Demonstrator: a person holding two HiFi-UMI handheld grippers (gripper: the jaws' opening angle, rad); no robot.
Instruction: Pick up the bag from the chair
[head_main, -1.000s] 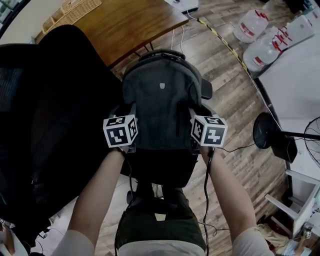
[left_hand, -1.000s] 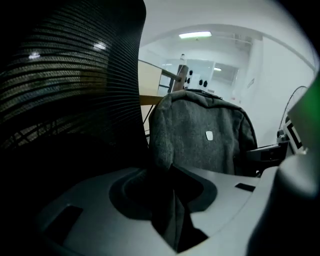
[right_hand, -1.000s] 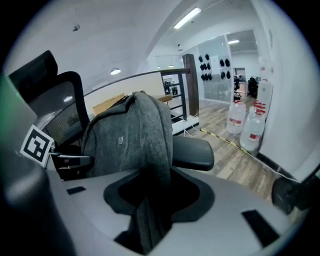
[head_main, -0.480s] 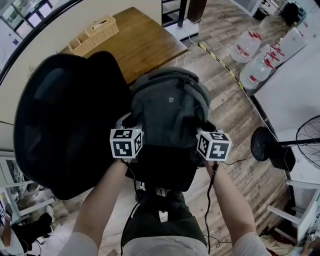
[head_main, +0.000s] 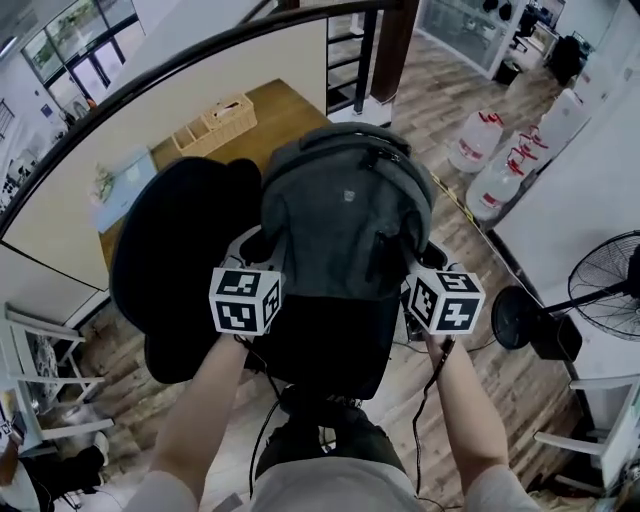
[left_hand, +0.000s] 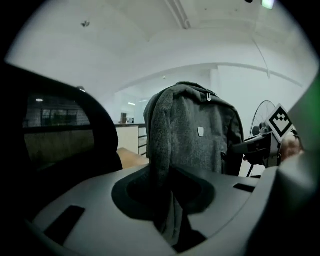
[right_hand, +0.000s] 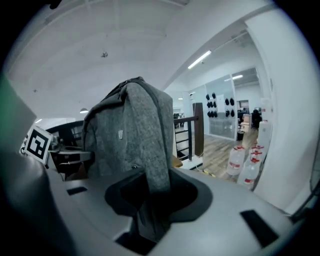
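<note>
Your left gripper (left_hand: 167, 210) is clamped on a fold of the grey woven-fabric backpack (head_main: 340, 220); its own view shows the cloth pinched between the jaws, which have just been closing tighter on it. Your right gripper (right_hand: 150, 210) is likewise closed on a fold of fabric at the bag's opposite side, with the cloth running down between its jaws.

You hold the backpack upright between the two grippers, directly in front of you, with its zipped top edge away from you and its darker lower part towards you. In the head view it overlaps the right edge of the black office chair (head_main: 180, 260), whose dark back also fills the left of the left gripper view. Whether the bag's underside touches the seat cannot be made out.

Beyond the chair stands a brown wooden table (head_main: 270, 110) with a light wicker basket (head_main: 215, 122) on it. To the right, on the wood-plank floor (head_main: 520, 370), are clear plastic water jugs (head_main: 475, 140), and nearer you a black standing fan (head_main: 610, 285).
</note>
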